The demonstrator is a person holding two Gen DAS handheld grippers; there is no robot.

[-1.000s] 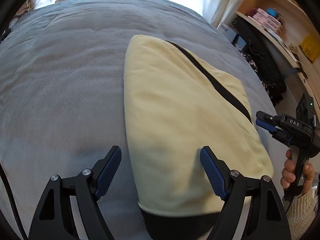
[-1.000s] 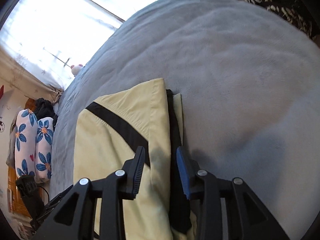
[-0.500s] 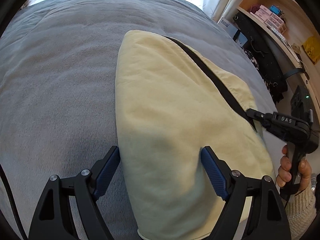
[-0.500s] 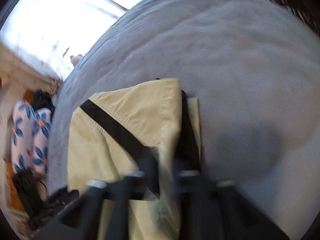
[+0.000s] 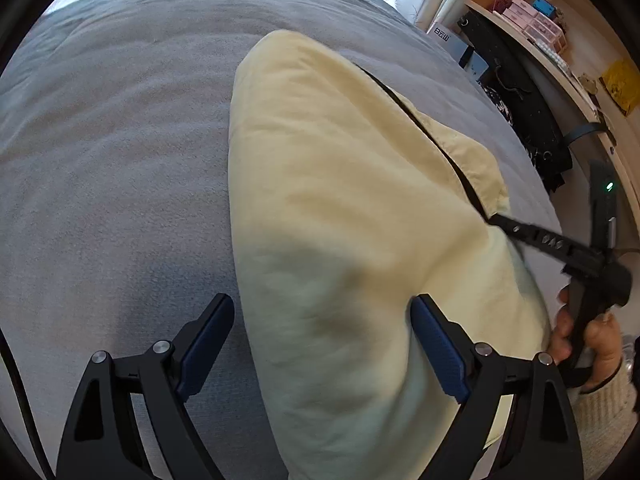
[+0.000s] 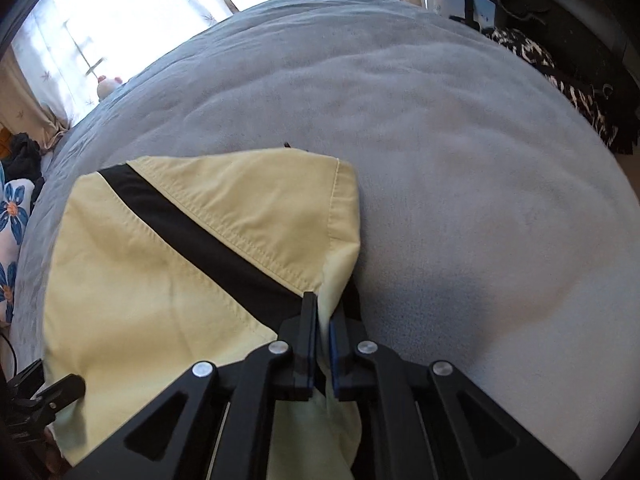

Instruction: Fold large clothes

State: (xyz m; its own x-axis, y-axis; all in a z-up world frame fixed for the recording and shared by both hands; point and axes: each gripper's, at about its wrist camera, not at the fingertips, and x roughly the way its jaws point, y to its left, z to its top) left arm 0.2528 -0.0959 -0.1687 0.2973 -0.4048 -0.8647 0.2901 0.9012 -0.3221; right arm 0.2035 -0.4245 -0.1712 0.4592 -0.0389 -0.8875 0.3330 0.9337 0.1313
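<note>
My right gripper point(image 6: 323, 320) is clamped on the near right edge of the yellow garment point(image 6: 168, 264), which lies part-folded on the grey bed point(image 6: 460, 168). My left gripper point(image 5: 322, 336) is spread wide, straddling the garment's near left edge without pinching it. I judge this the grasp before another fold; next, the left should close, then both lift together.
</note>
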